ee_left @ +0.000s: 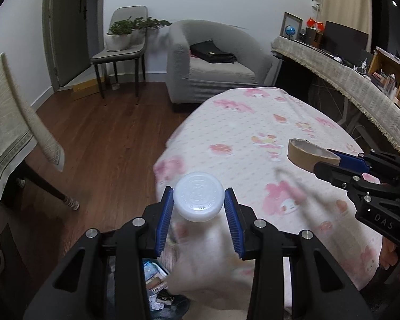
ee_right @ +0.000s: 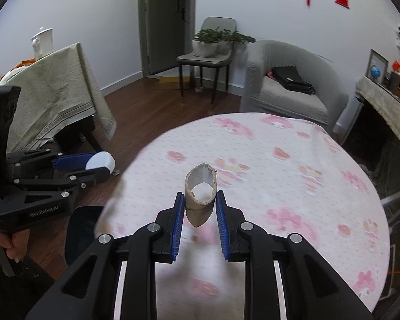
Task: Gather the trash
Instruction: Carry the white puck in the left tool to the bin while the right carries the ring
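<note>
Two grippers, ribbed blue pads (ee_left: 165, 213), round white plastic bottle (ee_left: 198, 200), squashed cardboard tube (ee_right: 200, 196)

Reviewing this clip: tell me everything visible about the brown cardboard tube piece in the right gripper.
The short brown cardboard tube piece is a hollow ring, pale grey inside, with a ragged, torn upper rim. It looks squashed to an oval. The right gripper is shut on it, its blue ribbed pads pressing the tube's two sides. It hangs in the air above the pink-patterned tablecloth, open end towards the camera, touching nothing else.
</note>
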Tool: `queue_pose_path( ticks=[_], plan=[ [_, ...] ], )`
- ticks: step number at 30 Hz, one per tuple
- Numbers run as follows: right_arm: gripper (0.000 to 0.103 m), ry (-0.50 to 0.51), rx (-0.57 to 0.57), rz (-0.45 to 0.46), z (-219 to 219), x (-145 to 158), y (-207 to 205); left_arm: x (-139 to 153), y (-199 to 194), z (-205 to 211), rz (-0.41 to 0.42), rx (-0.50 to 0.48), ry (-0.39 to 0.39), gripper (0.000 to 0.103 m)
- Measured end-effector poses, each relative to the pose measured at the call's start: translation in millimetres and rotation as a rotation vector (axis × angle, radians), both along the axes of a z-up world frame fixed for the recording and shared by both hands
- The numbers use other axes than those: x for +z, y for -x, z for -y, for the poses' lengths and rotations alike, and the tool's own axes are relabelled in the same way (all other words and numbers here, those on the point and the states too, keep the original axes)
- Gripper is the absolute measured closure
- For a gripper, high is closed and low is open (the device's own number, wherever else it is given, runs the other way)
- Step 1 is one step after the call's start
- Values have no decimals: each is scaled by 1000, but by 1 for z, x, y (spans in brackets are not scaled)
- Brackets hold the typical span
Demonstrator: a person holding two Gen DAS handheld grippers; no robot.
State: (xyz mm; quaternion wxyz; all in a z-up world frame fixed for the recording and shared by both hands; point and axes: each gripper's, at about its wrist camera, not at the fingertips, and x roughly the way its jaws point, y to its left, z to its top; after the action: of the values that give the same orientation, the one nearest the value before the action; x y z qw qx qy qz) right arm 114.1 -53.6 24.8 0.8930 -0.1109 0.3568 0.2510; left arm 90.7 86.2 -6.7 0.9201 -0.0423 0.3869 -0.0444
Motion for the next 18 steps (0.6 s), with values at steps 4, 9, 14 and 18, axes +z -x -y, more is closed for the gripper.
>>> queue_pose_path(
  ticks=[4, 9, 14, 18],
  plan=[
    [79, -3, 34, -4, -24, -1, 4, -10, 8, -24, -26, 40, 13, 61],
    [79, -9, 83, -16, -55, -6, 9, -20, 19, -58, -45, 98, 20, 61],
    [79, -11, 136, -34, -89, -13, 14, -41, 31, -91, -97, 154, 19, 61],
    [79, -9, 169, -52, -114, -22, 16, -63, 40, -120, -154, 209, 48, 61]
  ],
)
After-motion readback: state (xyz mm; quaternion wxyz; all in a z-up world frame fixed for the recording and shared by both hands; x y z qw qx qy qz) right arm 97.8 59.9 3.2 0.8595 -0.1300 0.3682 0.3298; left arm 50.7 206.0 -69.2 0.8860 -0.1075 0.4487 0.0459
